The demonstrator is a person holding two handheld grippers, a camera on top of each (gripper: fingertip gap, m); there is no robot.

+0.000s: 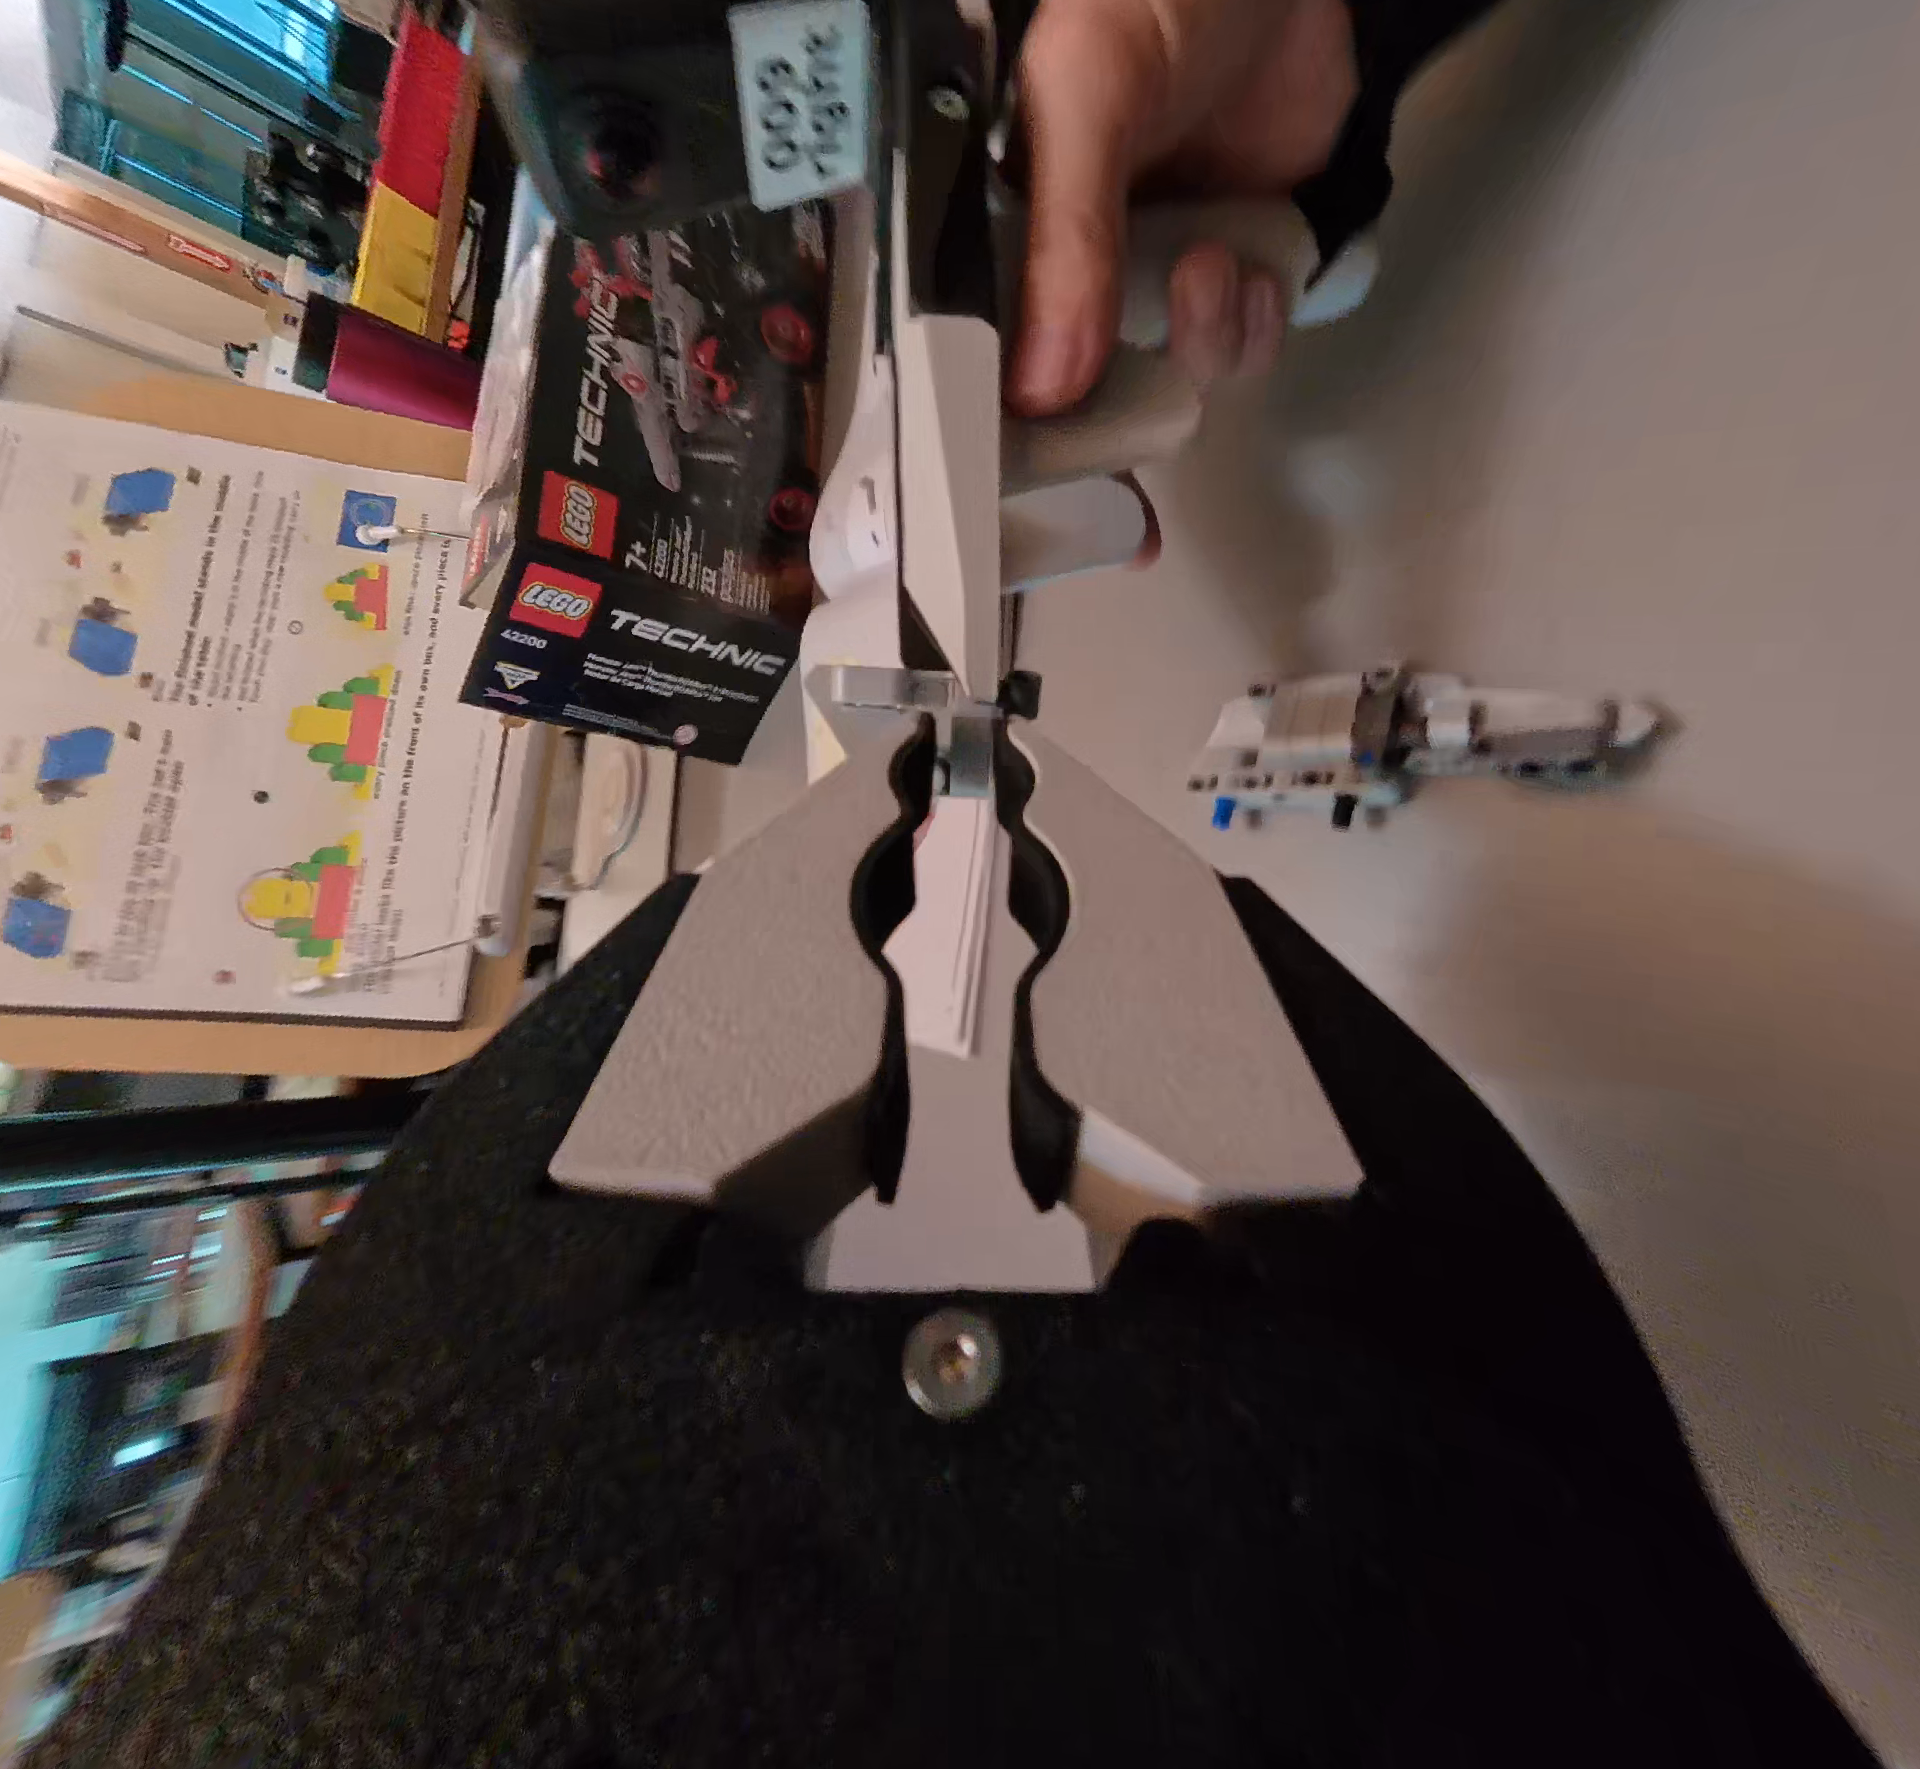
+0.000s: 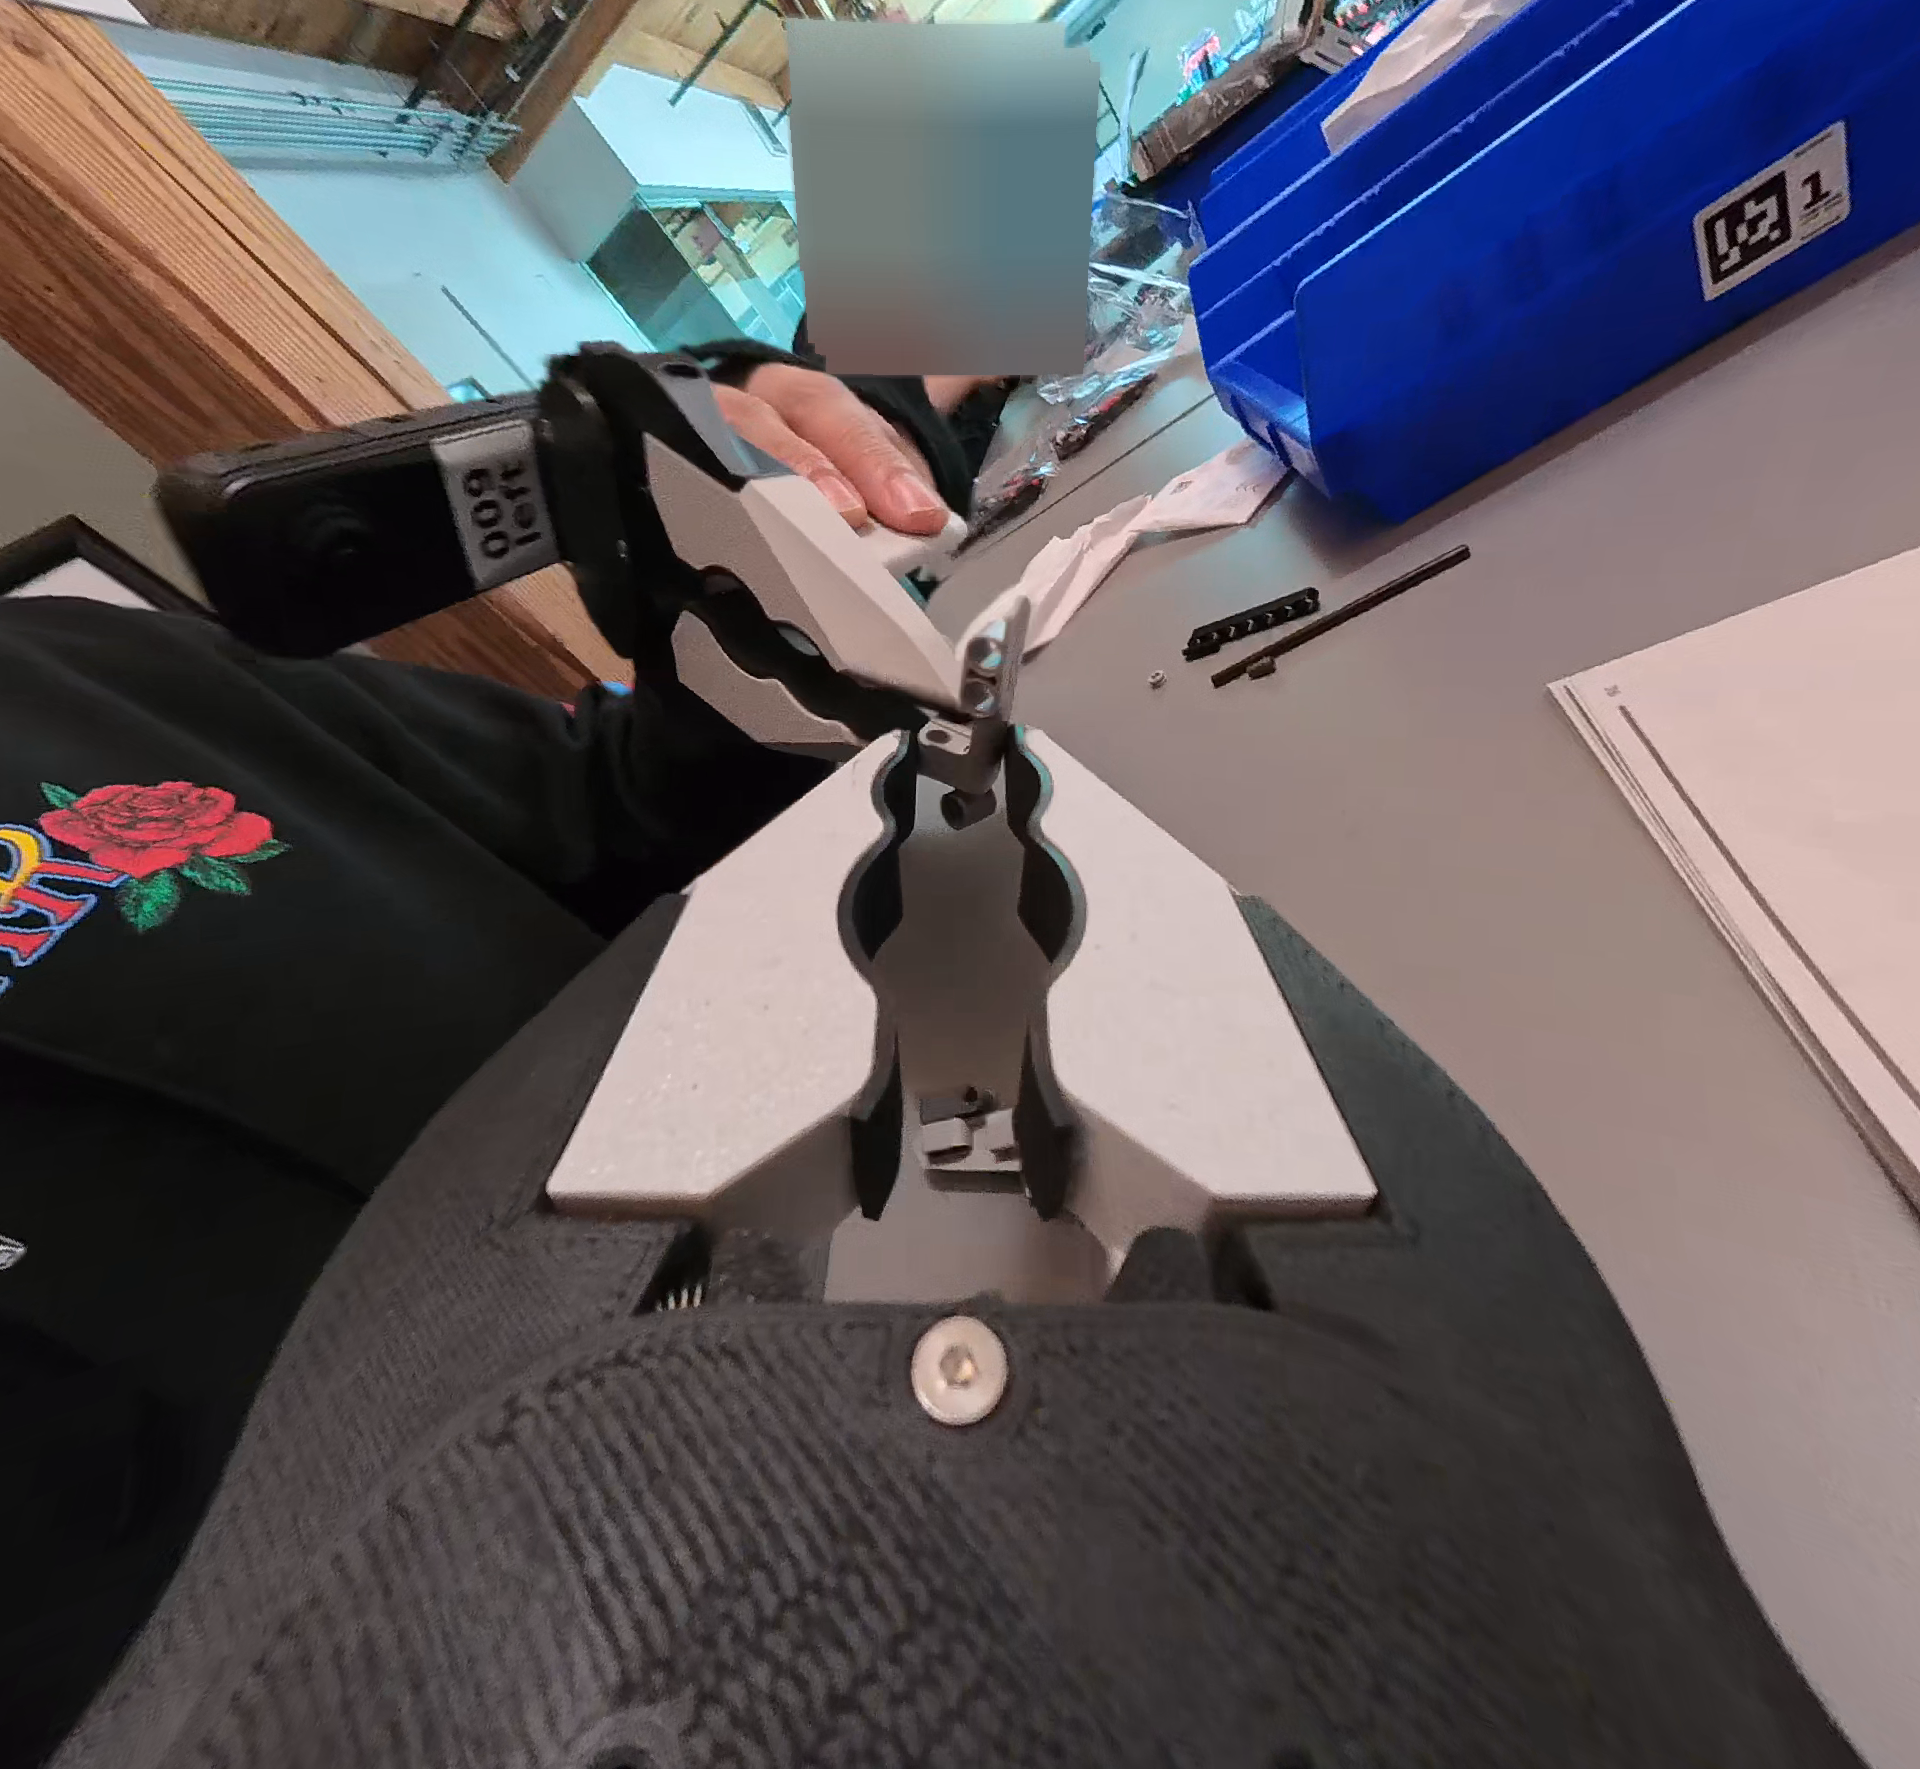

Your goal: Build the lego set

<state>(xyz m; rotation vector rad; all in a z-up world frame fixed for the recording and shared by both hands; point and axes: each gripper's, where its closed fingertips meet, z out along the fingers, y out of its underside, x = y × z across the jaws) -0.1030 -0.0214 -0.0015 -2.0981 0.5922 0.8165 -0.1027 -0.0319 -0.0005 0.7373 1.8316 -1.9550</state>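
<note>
My left tool (image 1: 961, 753) and right tool (image 2: 961, 763) meet tip to tip above the surface (image 2: 1455, 888), each nearly closed, pinching a small grey piece (image 2: 982, 670) so the two can be pressed together. The part-built model (image 1: 1423, 743) lies apart, awaiting them.

Matt grey tabletop (image 2: 1455, 888), smooth; glossy blue plastic bins (image 2: 1558, 296); grainy, rough printed plastic on the right gripper (image 2: 961, 763); rough-sawn wooden beam (image 2: 156, 265); glossy cardboard box (image 1: 644, 576); paper sheets (image 2: 1818, 836)

Bright, even daylight; left view motion-blurred (edges fisheye-bent); right sharp.
</note>
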